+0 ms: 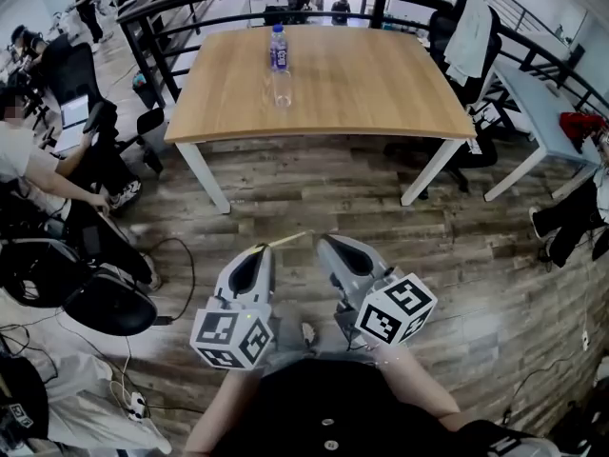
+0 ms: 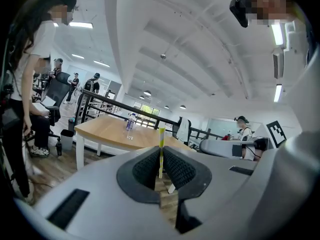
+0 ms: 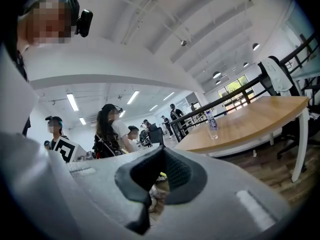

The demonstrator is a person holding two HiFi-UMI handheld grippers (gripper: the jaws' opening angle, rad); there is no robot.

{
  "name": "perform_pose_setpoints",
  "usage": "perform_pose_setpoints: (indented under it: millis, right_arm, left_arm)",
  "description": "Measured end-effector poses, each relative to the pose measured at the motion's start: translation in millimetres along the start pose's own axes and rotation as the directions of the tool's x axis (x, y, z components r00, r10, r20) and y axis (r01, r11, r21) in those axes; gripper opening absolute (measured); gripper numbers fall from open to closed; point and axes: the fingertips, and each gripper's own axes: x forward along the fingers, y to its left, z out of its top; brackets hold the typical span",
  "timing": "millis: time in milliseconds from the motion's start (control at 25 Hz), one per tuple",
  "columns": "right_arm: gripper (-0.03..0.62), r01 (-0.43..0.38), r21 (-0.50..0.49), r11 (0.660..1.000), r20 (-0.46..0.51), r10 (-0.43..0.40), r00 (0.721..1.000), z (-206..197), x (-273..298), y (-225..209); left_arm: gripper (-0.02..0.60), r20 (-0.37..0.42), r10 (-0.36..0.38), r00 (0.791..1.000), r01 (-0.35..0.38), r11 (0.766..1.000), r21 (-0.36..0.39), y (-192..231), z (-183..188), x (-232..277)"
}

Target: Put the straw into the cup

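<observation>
On the counter point(image 1: 381, 84) ahead: a clear cup point(image 1: 282, 89) stands just in front of a water bottle point(image 1: 278, 48), well apart from both your claws.
Your left claw point(image 1: 258, 254): it pinches the straw point(image 1: 290, 240), low over the wooden floor point(image 1: 285, 193) and close to your body.
Straw: yellow-green and white. It stands upright between the ribbed pads point(image 2: 145, 168) in the left gripper view, its end poking out past them.
Your right claw point(image 1: 328, 247): pressed together with nothing between, just beside the left one.
At your left: people sit at desks with office chairs point(image 1: 105, 298).
</observation>
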Motion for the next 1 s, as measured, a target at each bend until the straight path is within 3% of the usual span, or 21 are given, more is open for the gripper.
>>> perform_pose_setpoints:
  millis: [280,560,1000]
  right_arm:
    - [-0.002,-0.009,-0.002,1.000,-0.004,0.009,1.000,-1.2,21.3,-13.2]
    - [-0.002,0.018,-0.006,1.000,-0.015,-0.018,1.000,3.2,64.4,-43.1]
    - [-0.002,0.076,-0.030,0.997,0.006,-0.076,0.997,41.3,180.8,-92.7]
  left_arm:
    - [0.035,-0.007,0.020,1.000,-0.020,1.000,-0.006,19.1,0.0,18.8]
    - [0.035,-0.012,-0.023,1.000,0.023,1.000,-0.010,43.5,12.4,66.3]
    - [0.035,-0.005,-0.083,0.997,0.083,0.996,-0.006,126.5,70.8,164.3]
